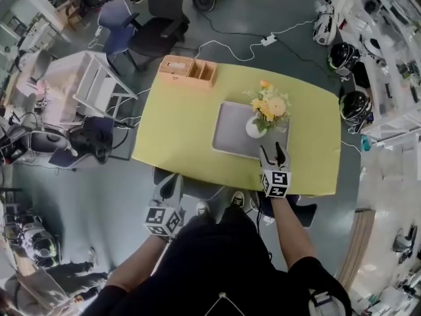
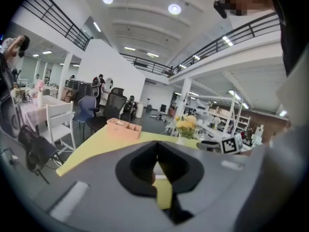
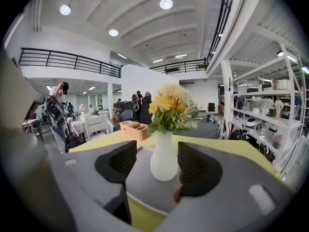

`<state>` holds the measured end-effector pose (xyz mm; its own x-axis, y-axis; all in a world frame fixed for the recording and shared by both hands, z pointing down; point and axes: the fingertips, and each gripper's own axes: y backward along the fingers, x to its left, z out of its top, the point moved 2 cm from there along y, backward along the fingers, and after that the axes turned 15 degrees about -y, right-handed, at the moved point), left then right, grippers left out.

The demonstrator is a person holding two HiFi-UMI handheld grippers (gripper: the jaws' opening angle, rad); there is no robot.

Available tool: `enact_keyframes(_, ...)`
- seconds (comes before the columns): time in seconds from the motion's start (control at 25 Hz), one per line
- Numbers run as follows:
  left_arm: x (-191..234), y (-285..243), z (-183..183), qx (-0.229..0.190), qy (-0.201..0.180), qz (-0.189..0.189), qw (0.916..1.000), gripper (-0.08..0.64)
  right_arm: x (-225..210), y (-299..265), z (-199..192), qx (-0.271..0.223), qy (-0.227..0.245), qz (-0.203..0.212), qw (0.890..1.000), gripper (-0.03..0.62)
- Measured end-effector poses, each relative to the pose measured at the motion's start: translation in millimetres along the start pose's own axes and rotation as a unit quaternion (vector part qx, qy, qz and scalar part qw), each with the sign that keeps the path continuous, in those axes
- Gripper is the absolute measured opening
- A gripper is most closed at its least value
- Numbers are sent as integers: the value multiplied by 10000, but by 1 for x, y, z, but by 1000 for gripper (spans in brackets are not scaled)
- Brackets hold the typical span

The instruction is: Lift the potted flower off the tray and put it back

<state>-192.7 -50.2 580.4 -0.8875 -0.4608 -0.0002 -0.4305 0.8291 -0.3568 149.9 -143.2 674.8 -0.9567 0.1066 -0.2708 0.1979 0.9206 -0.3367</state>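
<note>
The potted flower, a white vase (image 1: 255, 128) with yellow blooms (image 1: 270, 105), stands upright on the right part of a grey tray (image 1: 227, 129) on the yellow table (image 1: 177, 130). My right gripper (image 1: 272, 151) hovers over the tray's near edge, just short of the vase, open and holding nothing. In the right gripper view the vase (image 3: 164, 161) stands a little beyond the spread right gripper (image 3: 158, 153), apart from both pads. My left gripper (image 1: 168, 188) hangs off the table's near edge, and the left gripper (image 2: 157, 161) is shut on nothing.
A wooden compartment box (image 1: 187, 70) sits at the table's far edge. Office chairs (image 1: 118, 28) stand beyond it, a white rack (image 1: 85, 84) and a dark backpack (image 1: 92, 140) to the left. Helmets (image 1: 354, 104) lie on the floor at the right.
</note>
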Motion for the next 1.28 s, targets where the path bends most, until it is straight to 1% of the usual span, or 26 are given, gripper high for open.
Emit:
enact_keyframes(0.12,-2,1,8,-110,-40,-176,9998,8,15,28,14,-84,-135,-18,9999,268)
enact_keyframes(0.24,-4,2,14,-195,-68,-356,9992,8,38,56,32,-203,-187,79,9996,267)
enact_keyframes(0.32,-7,1,19,-270,-92,-490,9984,8,55,74,45,-313,-178,158,9992,257)
enact_keyframes(0.44,-13,1,29,-403,-145,-697,9966,8,79,101,65,-547,-154,216,9981,222)
enact_keyframes(0.56,-21,0,38,-529,-183,-902,9943,8,100,124,79,-679,-173,258,9972,216)
enact_keyframes(0.6,-24,1,40,-565,-187,-965,9935,8,106,131,81,-704,-173,260,9970,198)
enact_keyframes(0.68,-31,4,44,-633,-197,-1080,9919,8,118,146,83,-741,-161,267,9968,159)
enact_keyframes(0.8,-37,7,48,-700,-249,-1220,9897,8,132,164,81,-798,-205,250,9963,127)
enact_keyframes(0.88,-42,7,49,-714,-282,-1305,9885,8,136,173,80,-839,-251,193,9960,92)
enact_keyframes(0.96,-46,9,51,-721,-313,-1386,9872,8,139,181,78,-852,-277,146,9959,75)
enact_keyframes(1.08,-52,13,53,-743,-350,-1477,9856,8,143,189,76,-845,-286,119,9959,31)
enact_keyframes(1.2,-55,15,54,-759,-366,-1530,9846,8,149,194,74,-838,-236,151,9961,5)
enact_keyframes(1.28,-56,16,55,-773,-376,-1553,9841,8,155,195,74,-832,-176,194,9962,5)
